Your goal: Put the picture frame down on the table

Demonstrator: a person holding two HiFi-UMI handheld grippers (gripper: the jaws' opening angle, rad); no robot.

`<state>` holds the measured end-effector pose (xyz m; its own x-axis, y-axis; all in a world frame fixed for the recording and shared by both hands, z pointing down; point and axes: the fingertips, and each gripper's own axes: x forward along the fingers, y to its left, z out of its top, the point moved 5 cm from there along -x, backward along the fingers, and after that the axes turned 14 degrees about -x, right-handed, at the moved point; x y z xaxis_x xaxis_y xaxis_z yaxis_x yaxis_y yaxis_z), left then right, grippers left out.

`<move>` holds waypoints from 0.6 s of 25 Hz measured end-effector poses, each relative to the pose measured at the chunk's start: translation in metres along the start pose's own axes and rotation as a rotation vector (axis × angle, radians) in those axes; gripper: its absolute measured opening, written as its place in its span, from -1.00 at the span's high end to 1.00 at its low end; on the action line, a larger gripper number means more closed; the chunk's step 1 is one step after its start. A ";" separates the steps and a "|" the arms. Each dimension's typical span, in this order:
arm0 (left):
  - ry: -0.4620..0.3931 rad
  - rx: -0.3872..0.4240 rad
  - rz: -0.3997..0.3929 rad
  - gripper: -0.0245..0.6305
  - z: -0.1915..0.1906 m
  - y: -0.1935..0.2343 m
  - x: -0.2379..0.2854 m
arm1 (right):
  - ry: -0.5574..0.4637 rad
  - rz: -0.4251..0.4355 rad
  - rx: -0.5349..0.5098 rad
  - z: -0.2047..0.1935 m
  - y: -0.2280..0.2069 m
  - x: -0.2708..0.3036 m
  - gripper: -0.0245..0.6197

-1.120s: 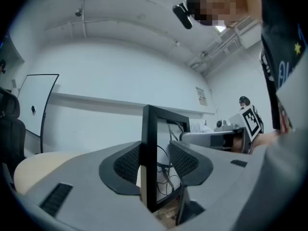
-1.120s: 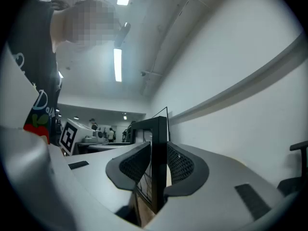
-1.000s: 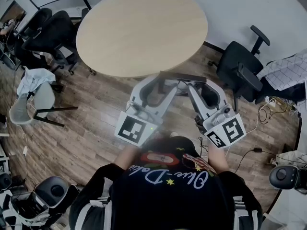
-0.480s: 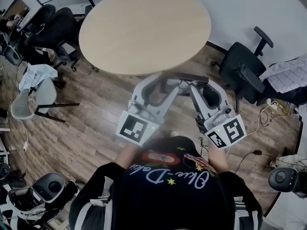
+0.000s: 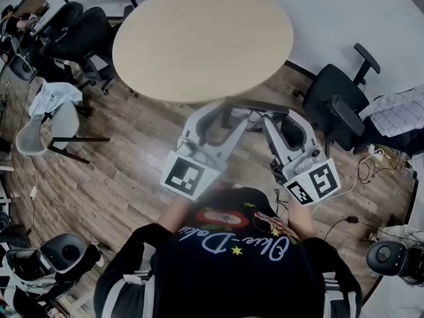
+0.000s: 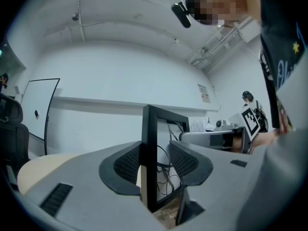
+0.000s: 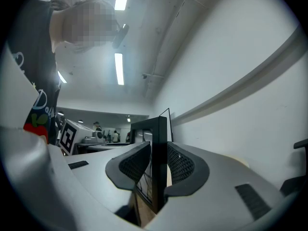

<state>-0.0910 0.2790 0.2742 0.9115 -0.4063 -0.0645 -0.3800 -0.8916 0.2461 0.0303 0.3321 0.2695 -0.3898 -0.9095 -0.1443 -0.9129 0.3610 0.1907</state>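
Pale wood, round and smooth, the worktop (image 5: 199,38) lies just ahead of both grippers. Short of its near edge, over the plank floor (image 5: 132,158), hangs the black, thin-edged picture frame (image 5: 255,106), long axis crosswise. The left gripper (image 5: 224,113) clamps its left end and the right gripper (image 5: 278,116) its right, textured pads (image 6: 130,162) pressed on the rim.

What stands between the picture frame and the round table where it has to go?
Nothing visible. The left gripper and right gripper hold the picture frame just short of the table, whose top looks bare.
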 end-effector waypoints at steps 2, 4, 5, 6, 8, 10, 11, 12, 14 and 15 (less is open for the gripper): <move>-0.001 0.004 0.010 0.43 -0.002 -0.006 0.002 | -0.002 0.009 0.002 0.000 -0.003 -0.005 0.66; -0.003 0.000 0.023 0.43 -0.005 -0.012 0.002 | -0.002 0.019 0.004 0.000 -0.004 -0.011 0.66; -0.003 -0.002 0.029 0.43 -0.006 -0.015 0.002 | -0.002 0.025 0.005 -0.001 -0.005 -0.013 0.66; -0.003 -0.004 0.036 0.43 -0.008 -0.017 0.001 | -0.002 0.030 0.007 -0.002 -0.005 -0.015 0.66; -0.001 -0.007 0.048 0.43 -0.011 -0.019 0.001 | -0.003 0.040 0.012 -0.004 -0.005 -0.018 0.66; 0.004 -0.006 0.056 0.43 -0.014 -0.021 0.001 | -0.003 0.046 0.020 -0.007 -0.006 -0.019 0.66; 0.006 -0.004 0.059 0.43 -0.014 -0.021 0.001 | -0.003 0.048 0.023 -0.008 -0.006 -0.020 0.66; 0.006 -0.002 0.061 0.43 -0.014 -0.021 0.002 | -0.005 0.050 0.025 -0.008 -0.007 -0.020 0.66; 0.004 0.000 0.065 0.43 -0.014 -0.021 0.004 | -0.007 0.053 0.025 -0.008 -0.009 -0.019 0.66; 0.003 0.001 0.064 0.43 -0.013 -0.020 0.006 | -0.007 0.053 0.024 -0.008 -0.011 -0.018 0.66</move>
<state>-0.0763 0.2970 0.2820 0.8857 -0.4620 -0.0454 -0.4378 -0.8639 0.2490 0.0478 0.3425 0.2781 -0.4382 -0.8877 -0.1410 -0.8936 0.4134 0.1749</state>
